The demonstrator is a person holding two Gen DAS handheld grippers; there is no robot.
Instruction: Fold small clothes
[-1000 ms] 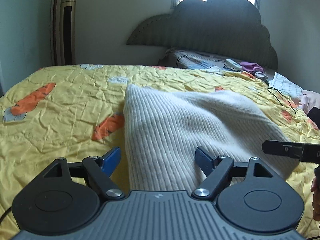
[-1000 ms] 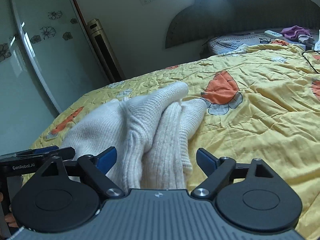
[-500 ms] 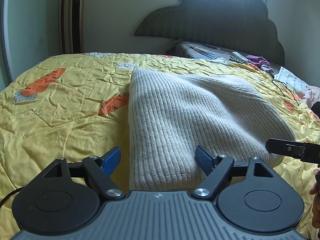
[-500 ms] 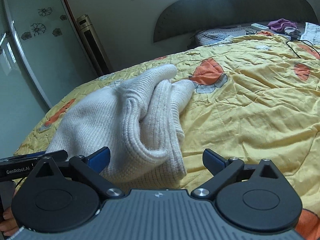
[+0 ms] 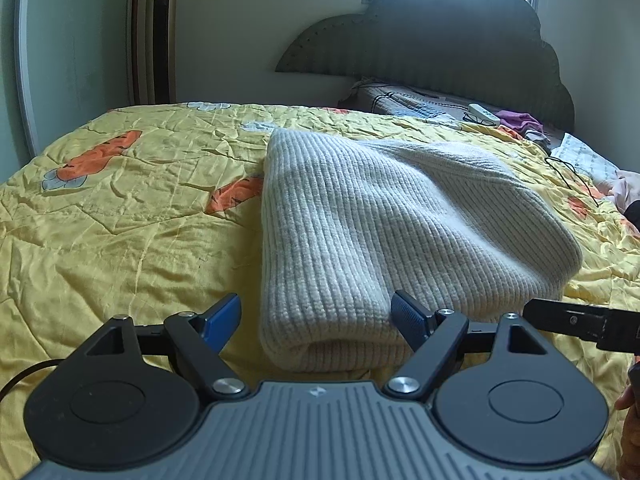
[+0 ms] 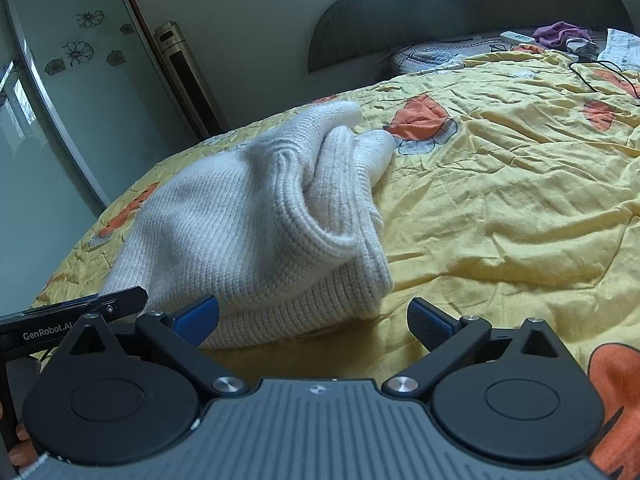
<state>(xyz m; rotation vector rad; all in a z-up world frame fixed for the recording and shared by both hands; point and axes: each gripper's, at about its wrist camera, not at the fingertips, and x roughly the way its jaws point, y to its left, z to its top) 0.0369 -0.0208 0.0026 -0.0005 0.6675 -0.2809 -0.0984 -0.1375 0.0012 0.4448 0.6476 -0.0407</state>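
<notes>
Sweater [image 5: 384, 236] lay folded on the yellow quilt [image 5: 132, 216]; left gripper [image 5: 316, 320] gaped round its near fold, right gripper [image 6: 314, 318] had just widened, holding nothing. Risk: bulky right-side rolls could spring open.

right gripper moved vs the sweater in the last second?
Yes. The right gripper has backed off the white sweater; its jaws have just been opening, nothing between them but the yellow quilt.

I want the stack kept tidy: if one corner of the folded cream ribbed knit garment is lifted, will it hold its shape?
Probably not: the folded cream ribbed knit garment looks soft, its rounded layers likely sagging and unfolding. Probably light, not slippery.
</notes>
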